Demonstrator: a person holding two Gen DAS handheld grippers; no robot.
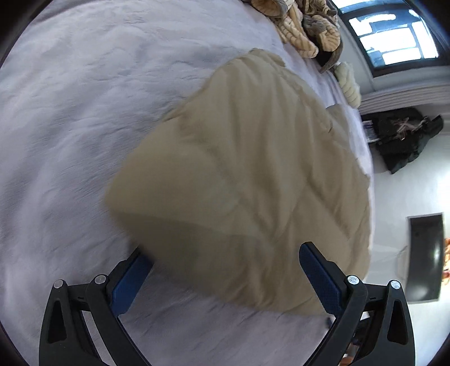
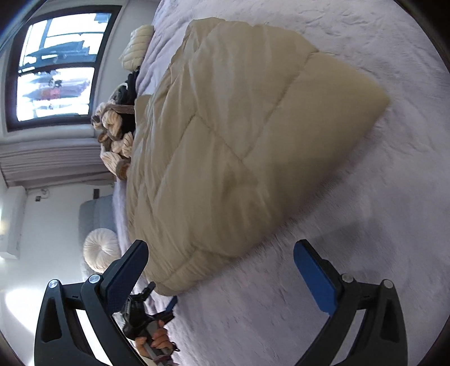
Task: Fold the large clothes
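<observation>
Both tongs spread wide, nothing between the pads. Left tongs (image 1: 225, 270) hover at the near corner of the beige comforter (image 1: 247, 169), one finger each side of it but not pressing. Comforter lies folded on the grey bed (image 1: 70, 112), thick bulging fold edge toward the tongs. Right tongs (image 2: 222, 270) sit just off its near edge over bare bed. Looks like lining up for the next fold grab.

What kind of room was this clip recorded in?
Most likely a bedroom. A beige quilted comforter lies folded on a wide surface covered in a pale grey bedspread, which looks like a bed. A knitted throw is bunched at its far edge, and there is a window beyond.
</observation>
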